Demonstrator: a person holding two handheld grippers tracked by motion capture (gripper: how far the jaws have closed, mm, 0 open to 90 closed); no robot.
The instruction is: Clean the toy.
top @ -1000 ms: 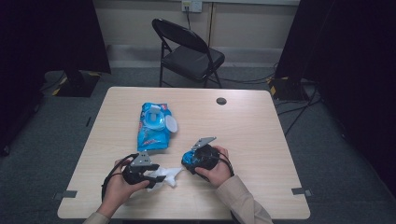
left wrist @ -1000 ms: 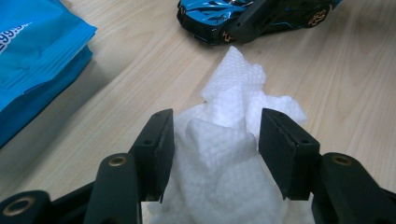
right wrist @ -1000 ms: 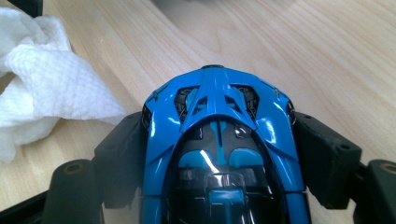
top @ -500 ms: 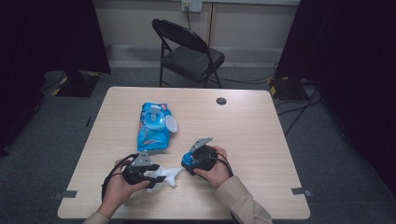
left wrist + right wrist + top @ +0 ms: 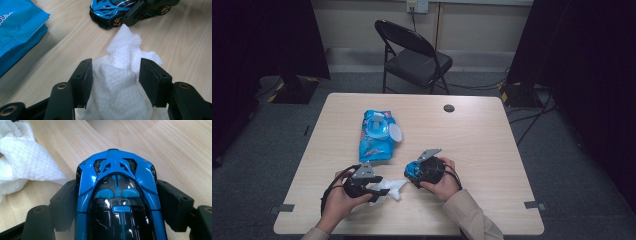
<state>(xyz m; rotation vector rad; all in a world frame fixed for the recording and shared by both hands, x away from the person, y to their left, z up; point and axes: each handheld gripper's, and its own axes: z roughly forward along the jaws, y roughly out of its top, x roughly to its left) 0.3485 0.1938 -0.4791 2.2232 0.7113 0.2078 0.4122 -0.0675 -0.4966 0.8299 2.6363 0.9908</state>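
Note:
A crumpled white wipe (image 5: 390, 188) (image 5: 120, 82) lies on the table near its front edge. My left gripper (image 5: 373, 186) (image 5: 115, 72) is closed on the wipe, with both pads against its folds. A blue and black toy car (image 5: 413, 170) (image 5: 116, 170) sits on its wheels just right of the wipe. My right gripper (image 5: 416, 173) (image 5: 116, 187) clamps the car by its two sides. In the left gripper view the car (image 5: 110, 10) is just beyond the tip of the wipe. In the right gripper view the wipe (image 5: 22, 162) lies to the left of the car's nose.
A blue pack of wipes (image 5: 376, 135) (image 5: 17, 27) with its white lid flipped open lies behind the grippers. Near the far edge of the wooden table (image 5: 482, 150) there is a small black disc (image 5: 449, 108). A folding chair (image 5: 417, 55) stands beyond the table.

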